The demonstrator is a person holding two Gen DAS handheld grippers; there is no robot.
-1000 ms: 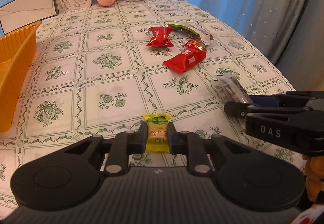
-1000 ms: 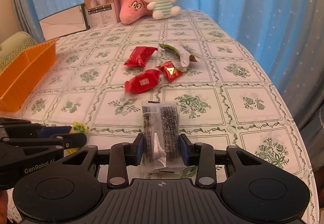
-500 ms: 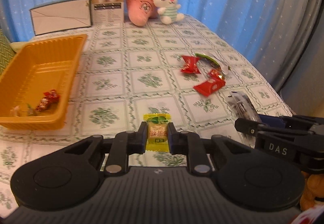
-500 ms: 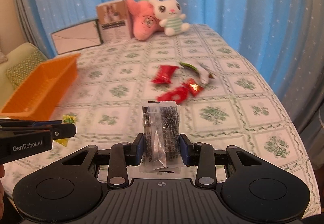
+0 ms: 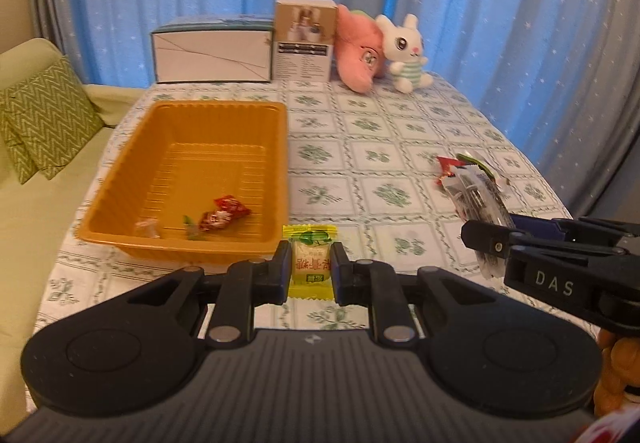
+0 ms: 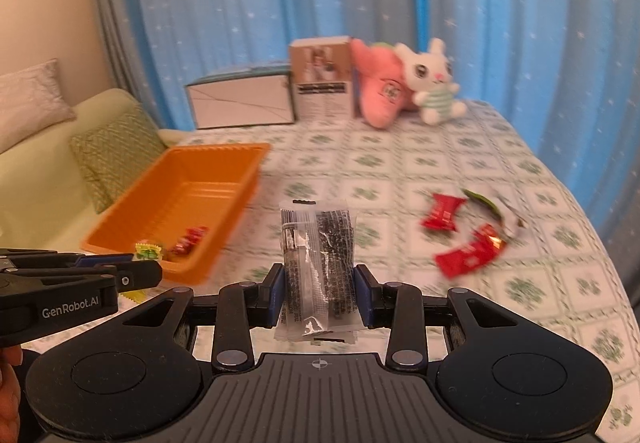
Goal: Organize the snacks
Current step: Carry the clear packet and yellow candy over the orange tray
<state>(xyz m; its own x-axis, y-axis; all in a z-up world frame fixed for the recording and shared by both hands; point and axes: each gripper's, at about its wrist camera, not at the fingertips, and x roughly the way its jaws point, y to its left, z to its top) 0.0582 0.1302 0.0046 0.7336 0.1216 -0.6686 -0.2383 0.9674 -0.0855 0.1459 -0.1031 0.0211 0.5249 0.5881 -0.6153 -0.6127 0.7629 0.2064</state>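
1. Right at the near short wall of the orange tray (image 5: 120, 171), the left gripper (image 5: 311, 270) has its jaws closed onto a yellow candy (image 5: 311, 263), green-printed on top and with red characters I cannot read.
2. Beside it, on the side away from the tray, the right gripper (image 6: 319, 291) pinches a clear sachet (image 6: 318, 243) of dark contents, upright between both jaws, its fine print too small to read.
3. Inside the tray, toward its near end, lie a red-wrapped candy (image 5: 224, 213), a small green-tipped piece and a pale wrapper.
4. Across the table from the tray lies a loose cluster: a red bow-shaped packet (image 6: 442, 211), a longer red packet (image 6: 468, 255) and a green-and-white torn wrapper (image 6: 492, 209).
5. Everything sits on a white tablecloth (image 5: 360, 147) printed with green floral squares; bare cloth stretches between the tray and the cluster.
6. Beyond the tray's far end stand a white box (image 5: 212, 53), a tan carton (image 5: 304, 39) with illegible text, a pink plush (image 5: 358, 47) and a white bunny (image 5: 404, 51).
7. Blue star-dotted curtains (image 5: 500, 23) hang behind; a pale green sofa with a zigzag cushion (image 5: 44, 115) lies past the tray's outer side.
8. Gripper bodies read "DAS" and "GenRobot.AI".
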